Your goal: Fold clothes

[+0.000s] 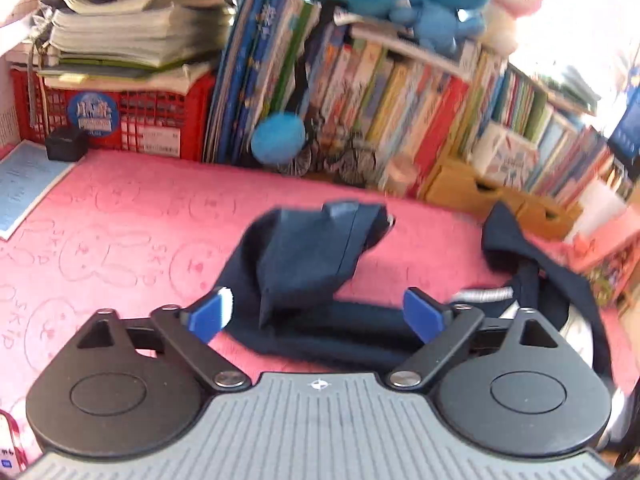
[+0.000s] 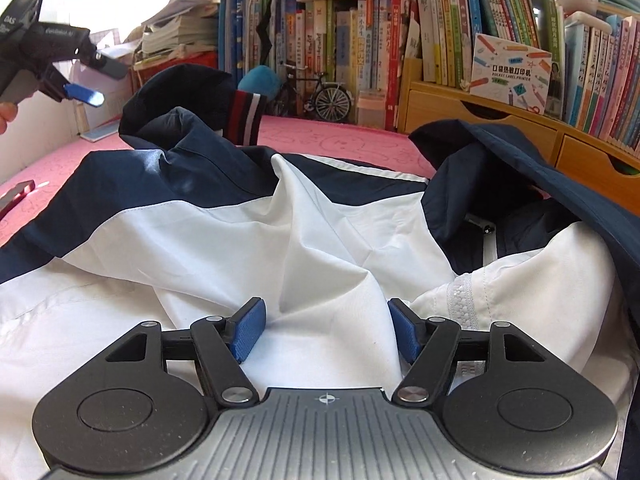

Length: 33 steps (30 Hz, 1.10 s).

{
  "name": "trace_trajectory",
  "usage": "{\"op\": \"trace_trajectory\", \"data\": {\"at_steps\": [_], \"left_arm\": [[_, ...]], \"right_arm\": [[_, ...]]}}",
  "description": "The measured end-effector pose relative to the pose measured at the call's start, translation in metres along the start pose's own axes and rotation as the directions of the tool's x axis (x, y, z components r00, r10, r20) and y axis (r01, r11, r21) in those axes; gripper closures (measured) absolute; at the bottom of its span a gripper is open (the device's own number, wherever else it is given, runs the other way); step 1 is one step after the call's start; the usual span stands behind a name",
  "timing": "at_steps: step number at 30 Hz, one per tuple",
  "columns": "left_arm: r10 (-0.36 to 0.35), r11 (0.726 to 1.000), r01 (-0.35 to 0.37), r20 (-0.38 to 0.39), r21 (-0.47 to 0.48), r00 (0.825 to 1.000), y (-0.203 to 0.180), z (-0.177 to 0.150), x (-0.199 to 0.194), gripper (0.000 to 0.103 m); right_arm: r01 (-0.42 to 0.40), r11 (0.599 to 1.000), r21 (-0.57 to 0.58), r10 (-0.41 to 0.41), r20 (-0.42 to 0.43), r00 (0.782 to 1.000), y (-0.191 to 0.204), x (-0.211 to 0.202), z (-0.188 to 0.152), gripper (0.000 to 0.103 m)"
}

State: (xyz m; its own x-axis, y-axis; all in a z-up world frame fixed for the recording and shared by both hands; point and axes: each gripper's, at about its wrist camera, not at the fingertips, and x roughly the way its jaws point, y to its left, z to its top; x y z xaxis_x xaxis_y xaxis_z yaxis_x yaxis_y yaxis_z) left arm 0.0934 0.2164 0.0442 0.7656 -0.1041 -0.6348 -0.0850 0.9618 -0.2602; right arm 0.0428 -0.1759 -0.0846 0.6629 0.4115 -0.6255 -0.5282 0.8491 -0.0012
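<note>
The jacket (image 2: 224, 240), navy and white, lies rumpled on the pink table (image 1: 120, 220) in front of the bookshelf (image 2: 400, 40), its striped cuff (image 2: 245, 118) thrown up at the far side and one dark sleeve (image 1: 320, 248) bunched on the cloth, so it looks barely begun as a fold. The left gripper (image 1: 318, 314) is held above that sleeve with its jaws spread wide and nothing in them, probably so it can come down on a fresh hold. The right gripper (image 2: 326, 330) sits low over the white panel, jaws apart with a ridge of cloth between them but not pinched, likely placed to steady the body
</note>
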Motion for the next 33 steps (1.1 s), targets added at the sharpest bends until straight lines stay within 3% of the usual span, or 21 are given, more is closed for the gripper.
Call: {"op": "trace_trajectory", "data": {"at_steps": [2, 4, 6, 8, 9, 10, 11, 13, 15, 16, 17, 18, 20, 22, 23, 26, 29, 31, 33], "left_arm": [[0.125, 0.991, -0.126, 0.029, 0.053, 0.992, -0.015, 0.021, 0.022, 0.0], [0.273, 0.949, -0.275, 0.04, 0.155, 0.961, -0.035, 0.032, 0.052, 0.0], [0.409, 0.882, -0.393, -0.007, 0.26, 0.912, -0.048, 0.03, 0.093, 0.0], [0.518, 0.819, -0.459, -0.099, 0.344, 0.85, -0.053, 0.022, 0.14, 0.0], [0.543, 0.807, -0.469, -0.14, 0.358, 0.828, -0.053, 0.017, 0.156, 0.001], [0.535, 0.825, -0.457, -0.202, 0.333, 0.82, -0.048, 0.009, 0.169, 0.018], [0.502, 0.856, -0.437, -0.245, 0.274, 0.83, -0.043, 0.003, 0.175, 0.032], [0.386, 0.923, -0.37, -0.251, 0.109, 0.888, -0.037, 0.008, 0.17, 0.091], [0.309, 0.95, -0.311, -0.21, 0.022, 0.928, -0.04, 0.028, 0.153, 0.096], [0.244, 0.968, -0.251, -0.158, -0.026, 0.957, -0.043, 0.043, 0.137, 0.096], [0.165, 0.983, -0.17, -0.075, -0.069, 0.983, -0.047, 0.062, 0.115, 0.096], [0.1, 0.99, -0.098, 0.018, -0.1, 0.995, -0.049, 0.078, 0.088, 0.096], [-0.006, 0.991, 0.032, 0.187, -0.131, 0.982, -0.043, 0.103, 0.036, 0.096], [-0.096, 0.98, 0.144, 0.312, -0.135, 0.945, -0.023, 0.119, -0.012, 0.091], [-0.105, 0.977, 0.161, 0.336, -0.143, 0.936, -0.01, 0.122, -0.027, 0.089], [-0.007, 0.975, 0.071, 0.292, -0.211, 0.956, 0.047, 0.101, -0.031, 0.089], [0.107, 0.944, -0.054, 0.148, -0.325, 0.983, 0.115, 0.063, -0.004, 0.085], [0.197, 0.904, -0.176, 0.012, -0.39, 0.98, 0.158, 0.028, 0.023, 0.091], [0.216, 0.873, -0.24, -0.105, -0.426, 0.971, 0.185, -0.007, 0.048, 0.091]], "right_arm": [[0.002, 1.0, 0.001, -0.002, -0.001, 1.0, 0.001, 0.001, 0.0, 0.032], [0.003, 1.0, 0.003, -0.003, -0.002, 1.0, 0.001, 0.002, 0.001, 0.031], [0.004, 1.0, 0.004, -0.004, -0.002, 1.0, 0.001, 0.002, 0.001, 0.031], [0.004, 1.0, 0.004, -0.004, -0.002, 1.0, 0.0, 0.003, 0.0, 0.03], [0.004, 1.0, 0.005, -0.004, -0.001, 1.0, 0.0, 0.003, 0.0, 0.03], [0.004, 1.0, 0.005, -0.004, -0.001, 1.0, 0.0, 0.003, 0.0, 0.03], [0.005, 1.0, 0.005, -0.005, -0.001, 1.0, 0.0, 0.003, -0.001, 0.029], [0.007, 1.0, 0.005, -0.007, -0.001, 1.0, 0.0, 0.002, -0.001, 0.029], [0.013, 1.0, 0.007, -0.013, -0.004, 1.0, 0.0, 0.002, 0.0, 0.029], [0.018, 1.0, 0.016, -0.018, -0.003, 1.0, 0.0, 0.0, 0.001, 0.029], [0.021, 0.999, 0.035, -0.021, 0.001, 1.0, -0.002, -0.002, 0.004, 0.03], [0.02, 0.998, 0.055, -0.02, 0.011, 1.0, -0.004, -0.005, 0.008, 0.03], [0.01, 0.995, 0.095, -0.017, 0.069, 0.997, -0.009, -0.019, 0.019, 0.029], [0.011, 0.995, 0.099, -0.022, 0.11, 0.994, -0.01, -0.03, 0.029, 0.027], [0.017, 0.995, 0.094, -0.029, 0.123, 0.992, -0.01, -0.035, 0.034, 0.026], [0.031, 0.996, 0.08, -0.041, 0.13, 0.991, -0.01, -0.041, 0.042, 0.021], [0.038, 0.996, 0.078, -0.048, 0.13, 0.99, -0.017, -0.045, 0.048, 0.018], [0.117, 0.991, 0.068, -0.126, 0.146, 0.981, -0.028, -0.045, 0.061, 0.007], [0.221, 0.974, 0.044, -0.225, 0.159, 0.961, -0.042, -0.038, 0.078, 0.002]]}}
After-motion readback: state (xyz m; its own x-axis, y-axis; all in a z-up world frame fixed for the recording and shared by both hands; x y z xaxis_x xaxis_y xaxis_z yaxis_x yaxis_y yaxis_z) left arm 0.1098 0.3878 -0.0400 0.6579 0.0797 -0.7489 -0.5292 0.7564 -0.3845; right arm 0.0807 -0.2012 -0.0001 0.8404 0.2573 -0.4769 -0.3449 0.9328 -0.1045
